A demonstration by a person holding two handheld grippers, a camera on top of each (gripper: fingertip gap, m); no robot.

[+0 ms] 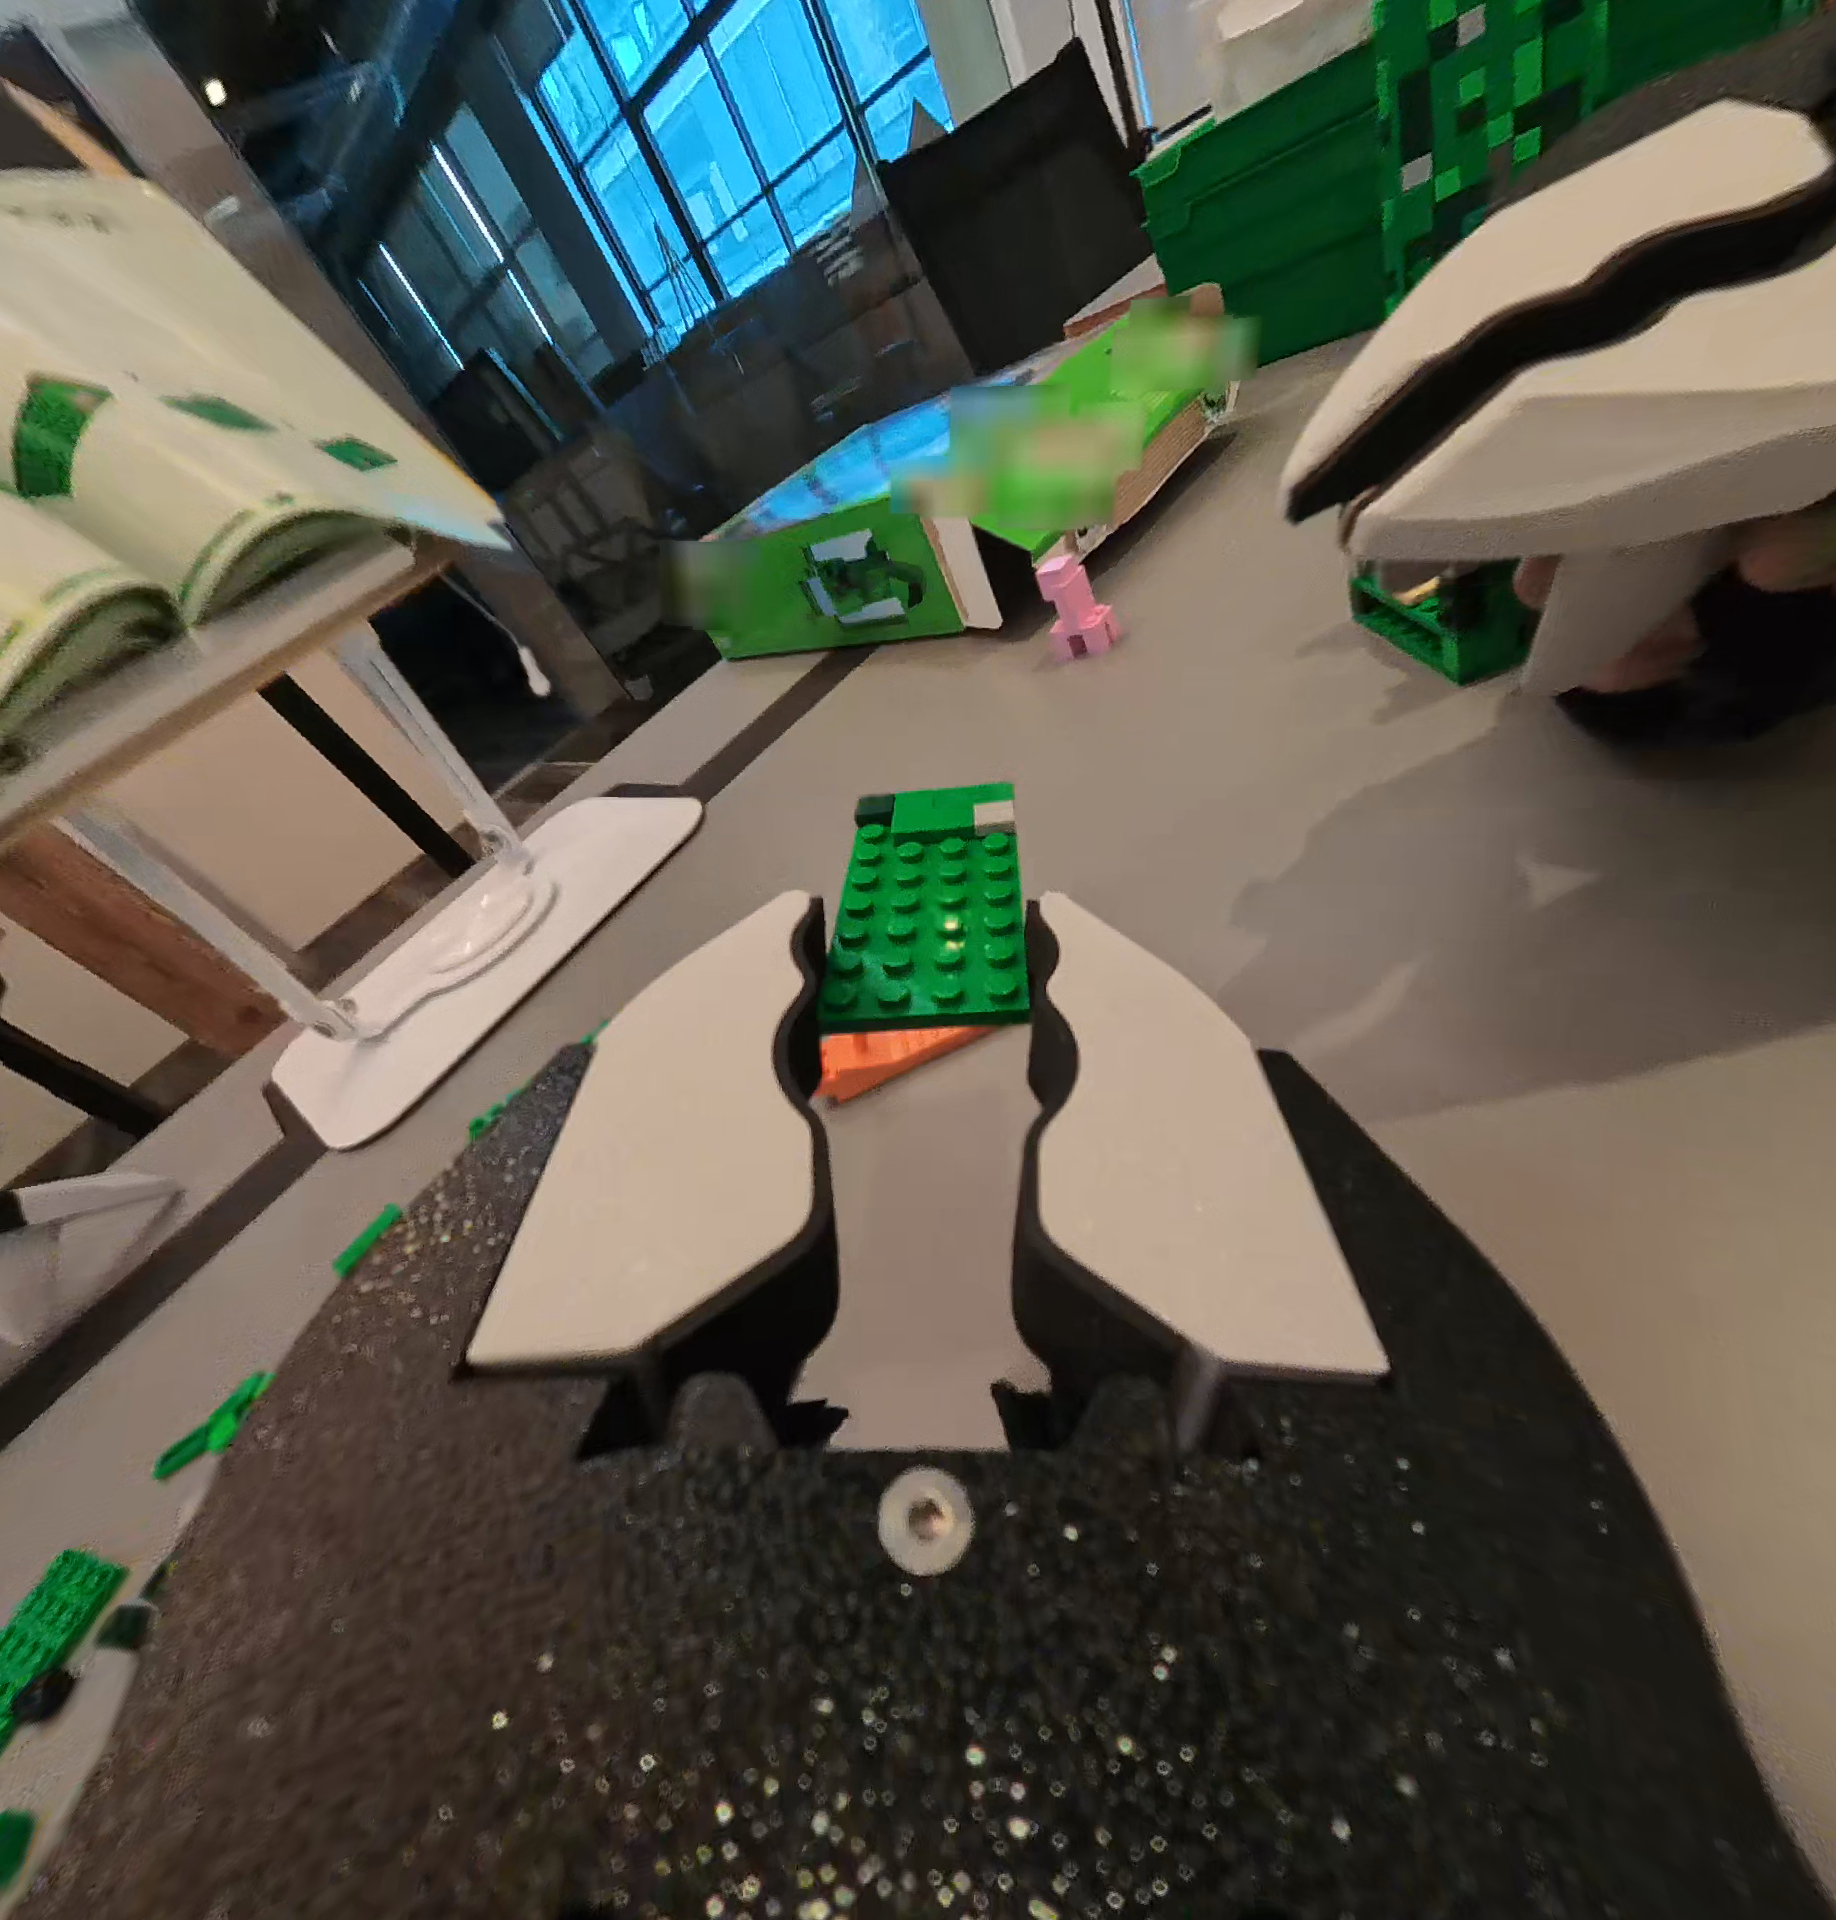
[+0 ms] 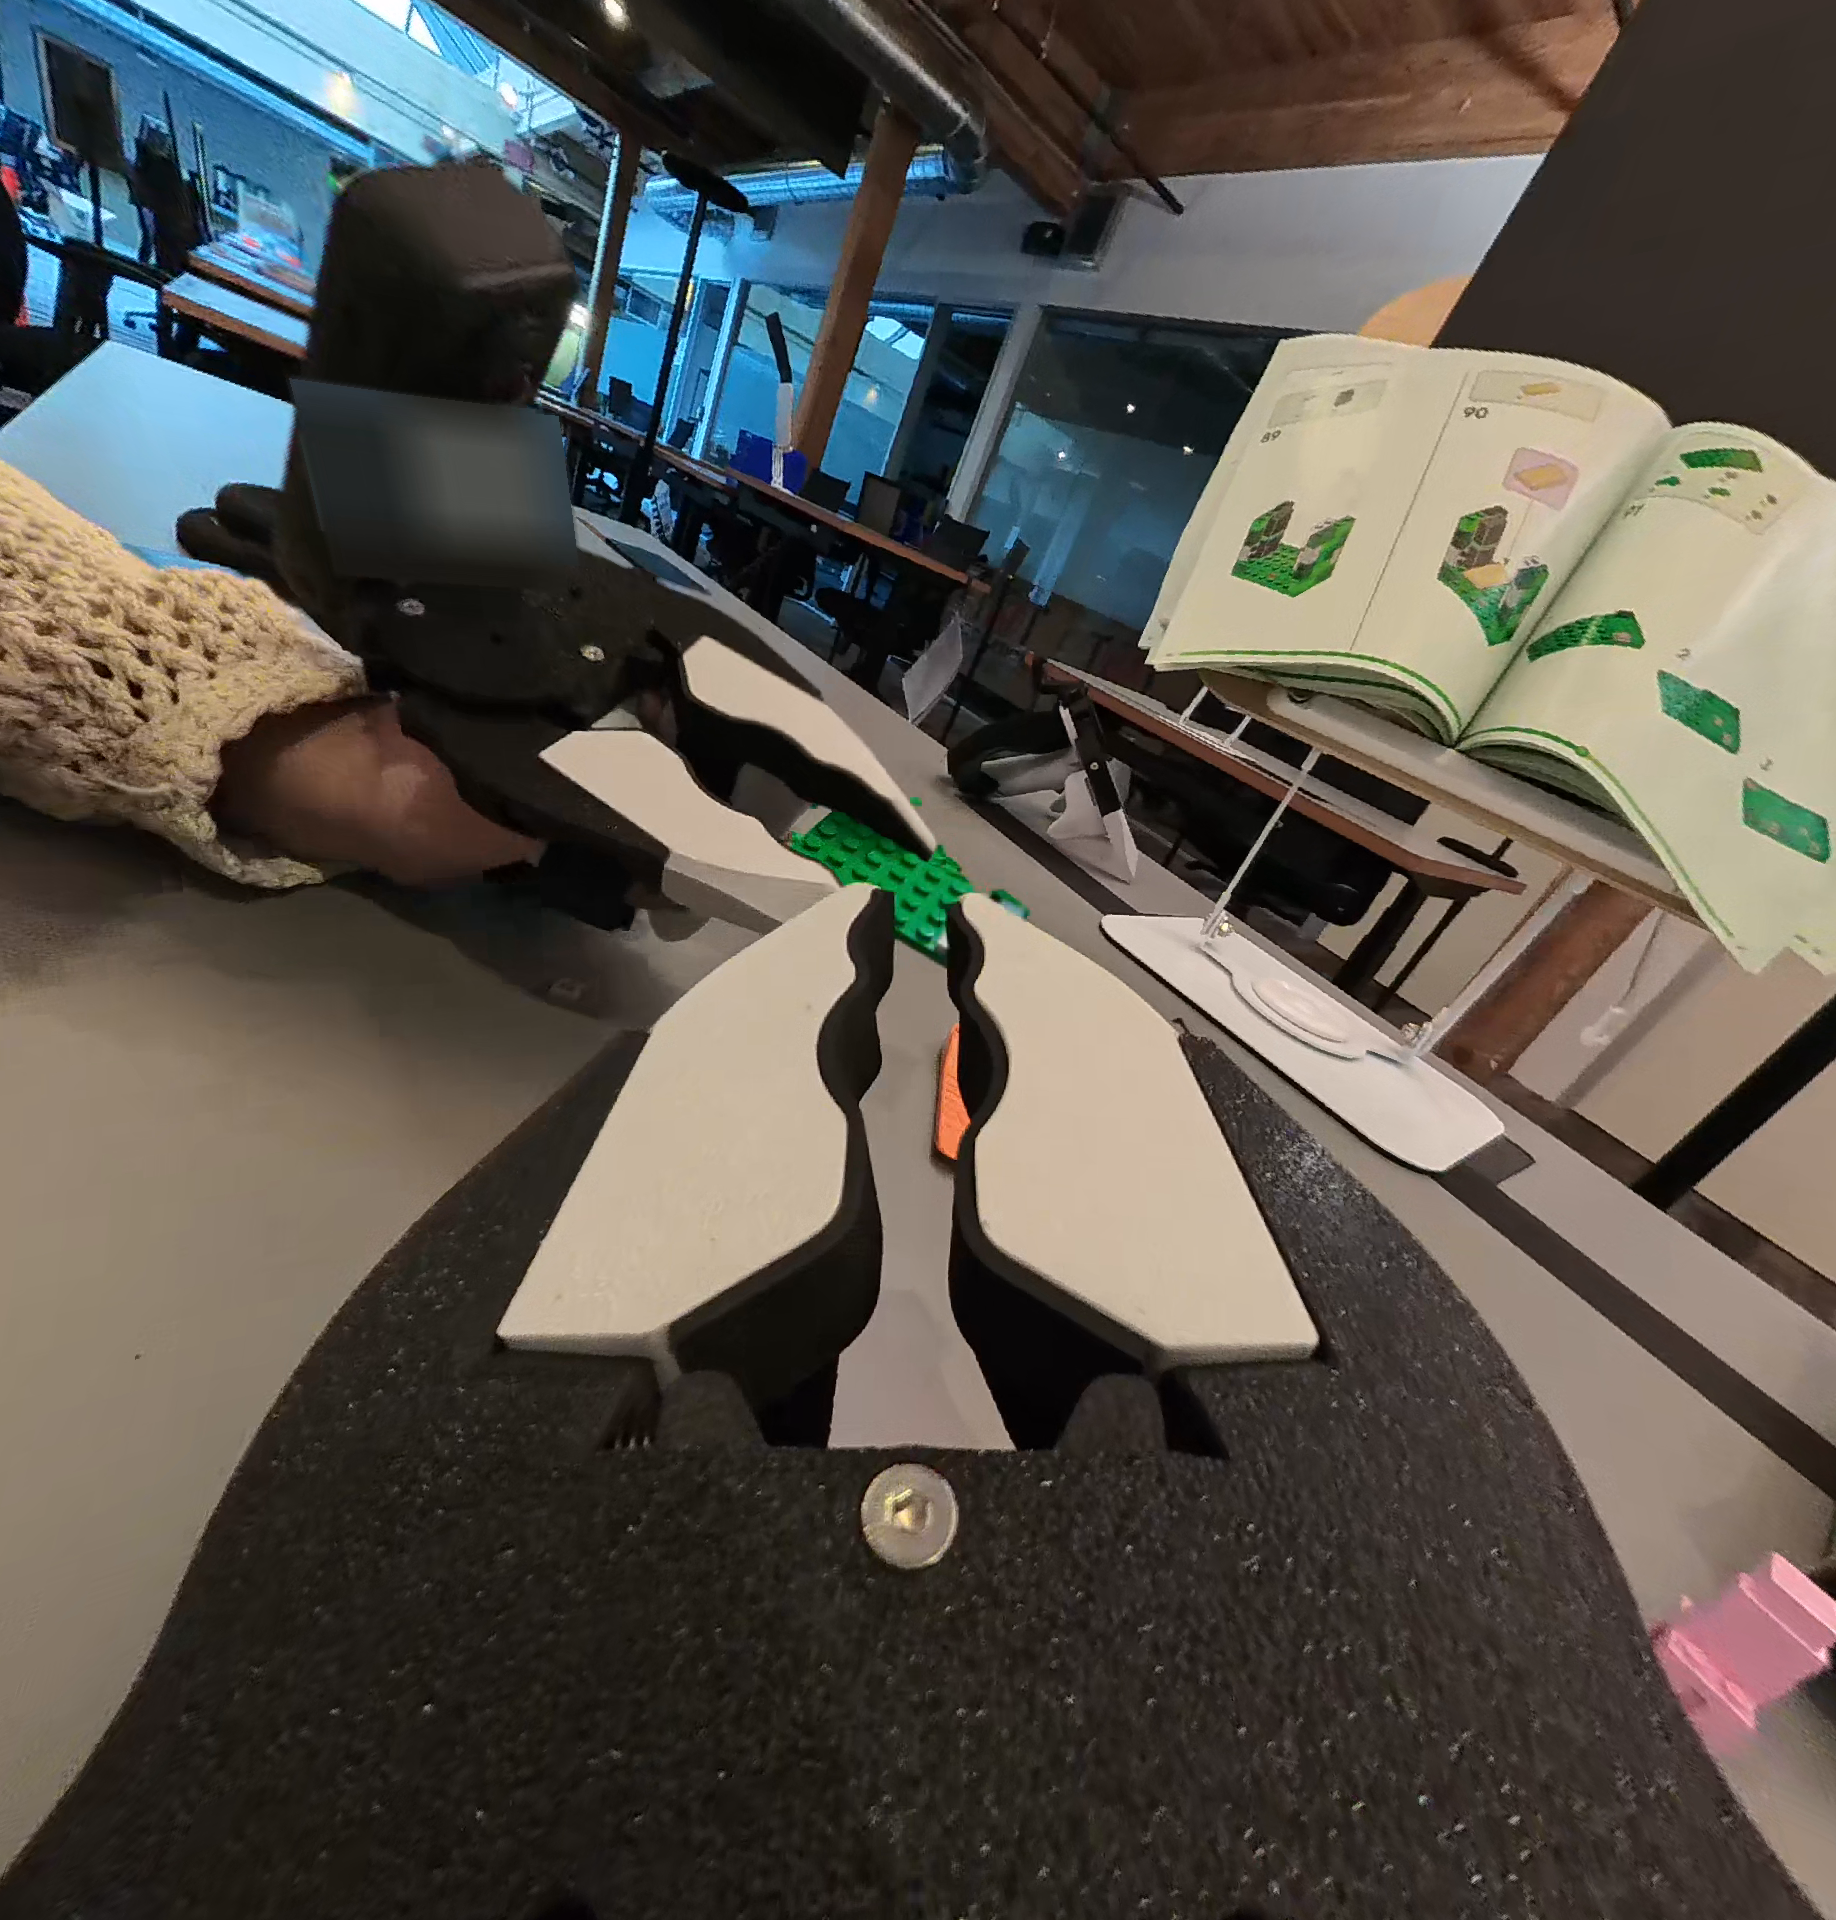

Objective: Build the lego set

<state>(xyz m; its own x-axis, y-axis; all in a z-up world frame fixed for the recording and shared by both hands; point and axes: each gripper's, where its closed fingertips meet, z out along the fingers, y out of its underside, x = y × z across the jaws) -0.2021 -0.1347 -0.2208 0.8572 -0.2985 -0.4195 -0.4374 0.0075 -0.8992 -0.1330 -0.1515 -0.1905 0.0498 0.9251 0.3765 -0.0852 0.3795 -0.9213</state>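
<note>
A green studded plate (image 1: 929,925) with a few flat tiles on its far end sits between the fingertips of my left gripper (image 1: 924,920), which is shut on its long sides. An orange wedge-shaped piece (image 1: 893,1060) lies on the grey table under the plate's near end. In the right wrist view the left gripper (image 2: 878,857) holds the plate (image 2: 924,883) just beyond my right gripper (image 2: 914,925). The right gripper's jaws stand almost together with nothing seen between them. The orange piece (image 2: 950,1101) shows through their gap. The right gripper (image 1: 1319,509) hovers at the upper right, over a small green build (image 1: 1444,623).
An open instruction booklet (image 2: 1516,582) rests on a clear stand with a white base (image 1: 478,966) at the table's edge. A green set box (image 1: 841,582), a pink figure (image 1: 1078,613) and green crates (image 1: 1267,229) lie farther back. Loose green pieces (image 1: 31,1662) lie at the near left. The tips of one gripper are about 8 centimetres away from the tips of the other. From either gripper's tips it is about 25 centimetres to the pink figure (image 1: 1078,613). My right wrist view (image 2: 1715,1645) looks at it from another angle.
</note>
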